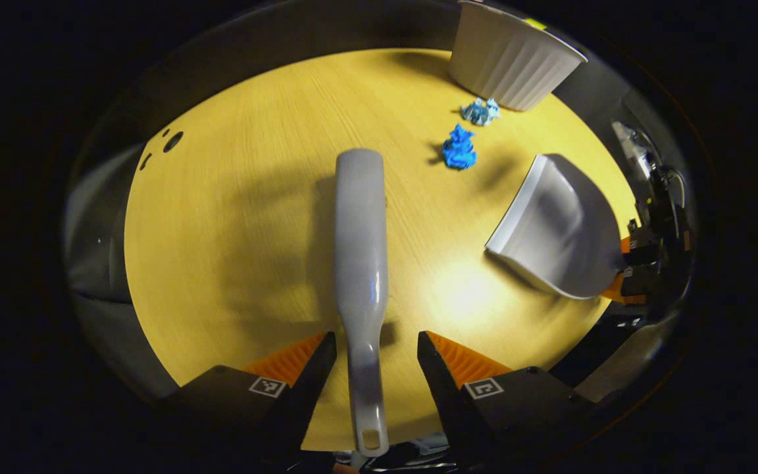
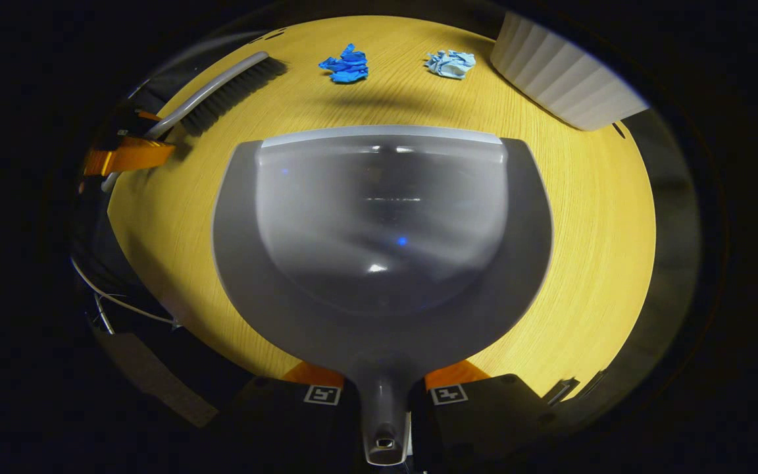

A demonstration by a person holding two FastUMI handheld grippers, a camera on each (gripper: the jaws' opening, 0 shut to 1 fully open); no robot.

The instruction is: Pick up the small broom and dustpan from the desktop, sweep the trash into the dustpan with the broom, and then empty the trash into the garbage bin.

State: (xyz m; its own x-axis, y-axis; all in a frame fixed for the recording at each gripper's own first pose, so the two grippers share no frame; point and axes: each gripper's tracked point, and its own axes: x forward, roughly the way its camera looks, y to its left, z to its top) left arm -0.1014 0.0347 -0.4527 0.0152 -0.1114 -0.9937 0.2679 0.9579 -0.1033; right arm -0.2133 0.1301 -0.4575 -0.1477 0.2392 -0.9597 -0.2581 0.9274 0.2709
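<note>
The round yellow wooden table (image 1: 234, 250) holds everything. The white ribbed bin (image 1: 510, 62) stands at its far edge. The right gripper (image 2: 384, 388) is clamped on the grey plastic dustpan (image 2: 379, 237) handle. The left gripper (image 1: 376, 355) has its fingers apart around the grey broom (image 1: 360, 263) handle. Two crumpled blue paper balls (image 1: 460, 148) lie near the bin.

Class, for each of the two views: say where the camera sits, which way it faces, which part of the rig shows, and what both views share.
Left gripper view: rides on the left gripper, looking along the broom across the desktop; open fingers flank the handle.
Right gripper view: rides on the right gripper, facing over the dustpan; fingers clamp its handle.
Shared: broom, dustpan, two blue paper wads, white ribbed bin.
</note>
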